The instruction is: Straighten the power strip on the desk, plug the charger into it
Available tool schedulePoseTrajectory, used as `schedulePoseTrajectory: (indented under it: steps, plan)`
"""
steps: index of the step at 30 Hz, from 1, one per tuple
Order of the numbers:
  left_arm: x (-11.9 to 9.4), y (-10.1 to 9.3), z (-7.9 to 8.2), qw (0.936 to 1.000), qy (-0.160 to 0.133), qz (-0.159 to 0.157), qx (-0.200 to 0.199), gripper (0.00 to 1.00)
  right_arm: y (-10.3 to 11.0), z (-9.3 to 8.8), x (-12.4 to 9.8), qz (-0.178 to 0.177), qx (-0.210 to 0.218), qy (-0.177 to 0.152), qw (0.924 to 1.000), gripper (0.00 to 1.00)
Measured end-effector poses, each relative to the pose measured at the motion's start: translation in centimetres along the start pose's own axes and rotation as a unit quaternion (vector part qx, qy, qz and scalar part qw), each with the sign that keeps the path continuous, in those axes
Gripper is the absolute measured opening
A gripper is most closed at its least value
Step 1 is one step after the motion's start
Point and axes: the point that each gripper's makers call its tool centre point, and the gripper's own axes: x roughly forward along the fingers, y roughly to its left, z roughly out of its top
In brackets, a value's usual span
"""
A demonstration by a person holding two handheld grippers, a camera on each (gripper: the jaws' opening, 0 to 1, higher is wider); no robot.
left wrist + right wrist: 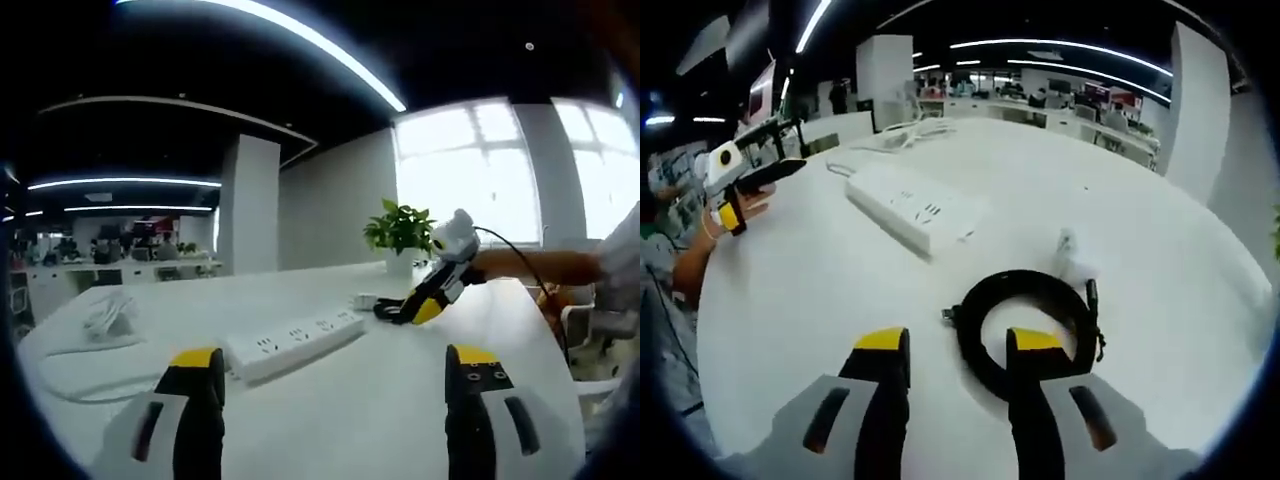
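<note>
A white power strip (295,343) (915,205) lies at an angle on the white desk (400,400), its cord running off to the far side. A small white charger (365,300) (1070,250) sits beside its coiled black cable (392,313) (1025,320). My right gripper (958,345) (408,314) stands open low over the coil, the coil's near left arc between its jaws. My left gripper (335,365) (750,175) is wide open with nothing in it, held off the desk's edge short of the strip.
A potted plant (400,235) stands at the desk's far end near bright windows. A loose bundle of white cord (110,315) (905,132) lies beyond the strip. A person's forearm (540,265) holds the right gripper. Office desks fill the background.
</note>
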Motion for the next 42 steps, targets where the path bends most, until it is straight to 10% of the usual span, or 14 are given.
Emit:
schedulePoseTrajectory:
  steps: [42]
  plan:
    - [-0.7, 0.4, 0.5, 0.9998, -0.016, 0.004, -0.011, 0.91, 0.5, -0.5, 0.5, 0.008, -0.075, 0.100, 0.9922, 0.07]
